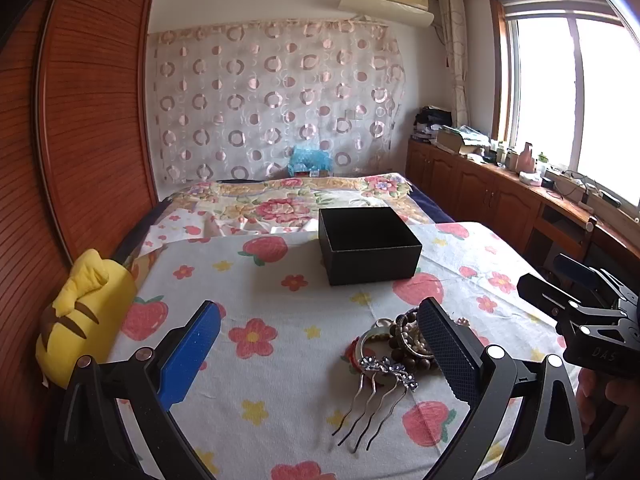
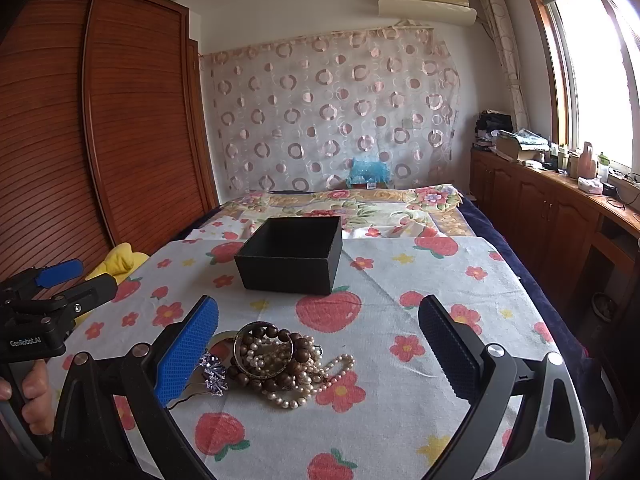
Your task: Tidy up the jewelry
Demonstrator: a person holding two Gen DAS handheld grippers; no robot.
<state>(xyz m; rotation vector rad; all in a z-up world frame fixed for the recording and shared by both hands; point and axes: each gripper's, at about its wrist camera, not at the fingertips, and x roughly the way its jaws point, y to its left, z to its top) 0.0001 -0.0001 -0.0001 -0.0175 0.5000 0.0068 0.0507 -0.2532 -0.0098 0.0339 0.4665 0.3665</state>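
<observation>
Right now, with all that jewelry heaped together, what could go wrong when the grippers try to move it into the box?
1. The pearl strand is tangled with the bead bracelet and bangle, so lifting one may drag the others.
2. The hair comb lies flat on the cloth; its thin prongs could slip from the open left gripper or snag the fabric.
3. The box looks light; a bump from the right gripper might push it.

An open, empty black square cardboard box (image 2: 291, 256) sits mid-cloth; nearer the cloth's front edge lies a heap of wooden-bead bracelets and pearl strands (image 2: 280, 364), touching a silver flowered hair comb (image 1: 374, 396).
</observation>
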